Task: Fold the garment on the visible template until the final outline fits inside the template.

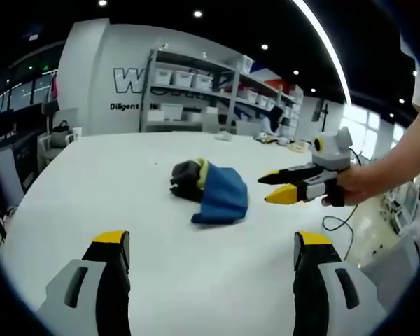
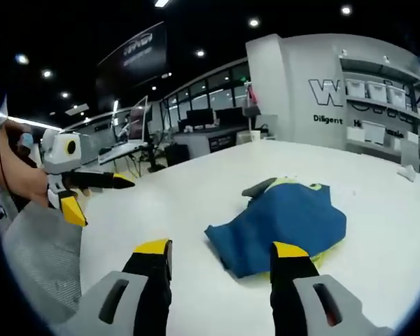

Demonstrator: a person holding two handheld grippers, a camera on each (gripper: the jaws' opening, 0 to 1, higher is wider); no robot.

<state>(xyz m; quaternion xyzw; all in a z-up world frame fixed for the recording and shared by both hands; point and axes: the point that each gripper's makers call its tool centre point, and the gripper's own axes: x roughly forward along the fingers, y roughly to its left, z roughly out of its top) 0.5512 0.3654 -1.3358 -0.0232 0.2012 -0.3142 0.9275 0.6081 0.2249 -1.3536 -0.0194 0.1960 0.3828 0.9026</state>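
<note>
Yellow tips, left gripper (image 1: pixel 210 241): two yellow-capped jaws spread wide, nothing between them, hovering above bare tabletop short of the garment.
Yellow tips, right gripper (image 2: pixel 220 250): two jaws standing wide apart and empty; in its own view the near edge of the garment lies just past the tips. In the left gripper view it reaches in from the right, a hand (image 1: pixel 360 183) behind it, jaws parted, pointing at the cloth but apart from it.
Other gripper seen from the right gripper view: the left gripper comes in at the left edge, held by a hand (image 2: pixel 21 178) with a grey sleeve (image 2: pixel 42 259) below it, well apart from the garment.
Garment (image 1: pixel 211 191): one bunched, crumpled piece, mostly blue with a yellow-green trim and a dark grey part at one end; it lies on the table between the two grippers, touched by neither.
In the way: nothing lies between either pair of jaws and the cloth.
Count: two grippers, four jaws, one garment, two hands.
Template: cannot tell any outline on the tabletop.
Table (image 1: pixel 119 175): large, white, smooth; a black cable (image 1: pixel 336 222) loops at its far right edge in the left gripper view.
Room: metal shelving (image 1: pixel 196 87) with white bins against a white wall with dark lettering, desks with monitors (image 2: pixel 199 117) farther off, dark ceiling with round spotlights and a bright light strip (image 1: pixel 325 45).
</note>
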